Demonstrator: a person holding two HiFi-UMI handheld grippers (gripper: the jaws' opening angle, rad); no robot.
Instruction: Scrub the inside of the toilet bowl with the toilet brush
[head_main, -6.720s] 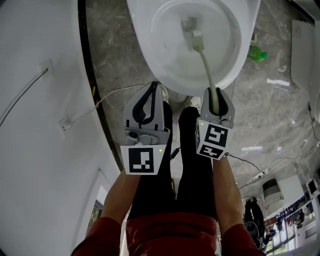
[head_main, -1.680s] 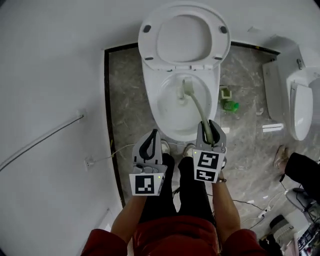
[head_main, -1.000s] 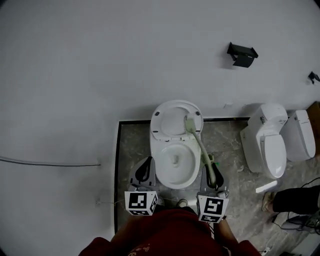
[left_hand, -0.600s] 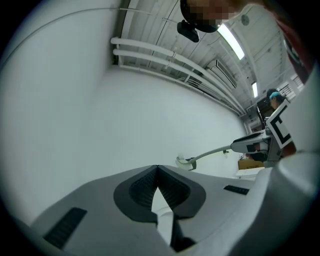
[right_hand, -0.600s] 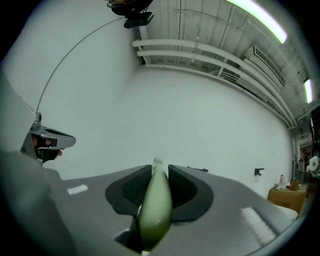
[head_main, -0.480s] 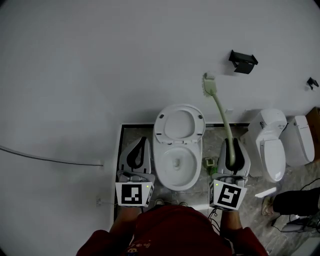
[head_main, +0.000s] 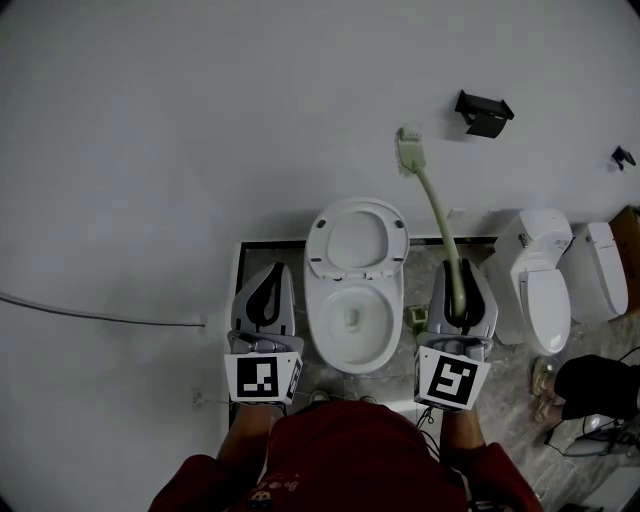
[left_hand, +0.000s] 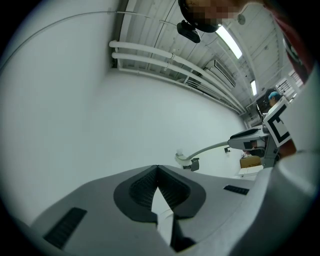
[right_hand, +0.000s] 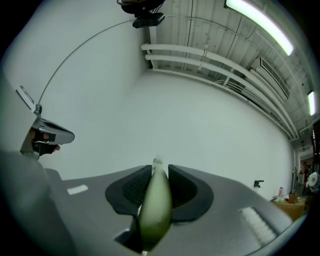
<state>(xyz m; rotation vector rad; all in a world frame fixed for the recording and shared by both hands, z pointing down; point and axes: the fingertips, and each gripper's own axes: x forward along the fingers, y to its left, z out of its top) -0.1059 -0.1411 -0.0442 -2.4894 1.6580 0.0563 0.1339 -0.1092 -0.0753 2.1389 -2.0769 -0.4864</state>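
Note:
The white toilet (head_main: 352, 330) stands against the wall with its lid raised and its bowl open to view. My right gripper (head_main: 459, 300) is shut on the pale green handle of the toilet brush (head_main: 432, 215), held to the right of the bowl. The brush head (head_main: 408, 148) points up in front of the white wall, well above the toilet. In the right gripper view the green handle (right_hand: 156, 205) sits pinched between the jaws. My left gripper (head_main: 266, 295) hangs left of the bowl, its jaws closed together on nothing. The left gripper view shows the brush (left_hand: 186, 159) in the distance.
A second toilet (head_main: 537, 275) and a third one (head_main: 603, 268) stand to the right. A small green holder (head_main: 417, 319) sits on the grey floor beside the first toilet. A black bracket (head_main: 484, 113) is on the wall. Someone's dark leg (head_main: 590, 382) is at the right.
The brush came up out of the bowl, over the lid and into the air to the right. Both grippers rose and spread apart on either side of the toilet.

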